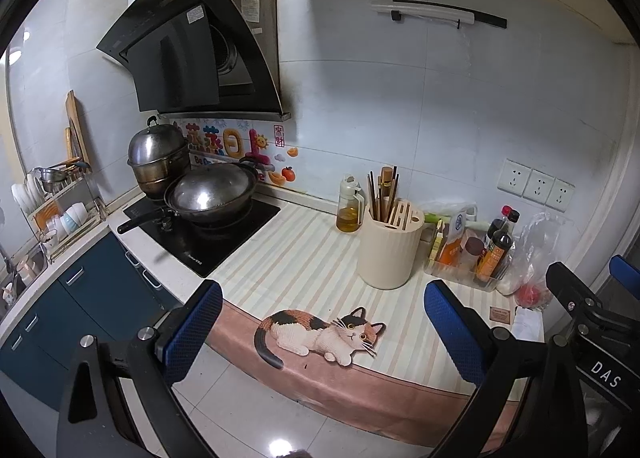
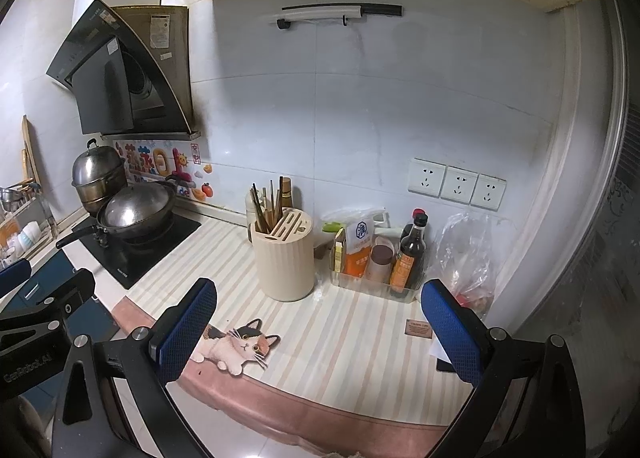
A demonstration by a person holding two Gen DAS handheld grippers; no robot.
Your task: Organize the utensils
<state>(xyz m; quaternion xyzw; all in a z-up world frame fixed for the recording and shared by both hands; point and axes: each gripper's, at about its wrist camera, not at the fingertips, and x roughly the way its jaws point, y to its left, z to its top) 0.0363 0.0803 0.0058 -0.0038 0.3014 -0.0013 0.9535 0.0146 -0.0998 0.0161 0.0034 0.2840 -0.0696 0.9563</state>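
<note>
While both grippers hang off the counter's front edge, the left gripper (image 1: 324, 332) and the right gripper (image 2: 318, 328) each stand with jaws wide and nothing between the blue pads; just past them the striped mat (image 1: 296, 258) with its printed cat (image 1: 320, 334) covers the counter; farther back, near the wall, the cream utensil holder (image 2: 285, 258) stands upright with the chopsticks (image 2: 266, 208) bunched in its round opening, its slotted half bare; right of it sits a clear tray (image 2: 376, 288) of sauce bottles (image 2: 408, 258); only the left wrist view shows the oil bottle (image 1: 349, 206) beside the holder, the dish rack (image 1: 60, 214) of bowls at far left and the sink's edge; the right wrist view alone brings the three wall sockets (image 2: 456, 183) plainly forward; the wok (image 1: 212, 194) and steamer pot (image 1: 158, 156) sit on the cooktop beneath the range hood (image 1: 188, 46).
</note>
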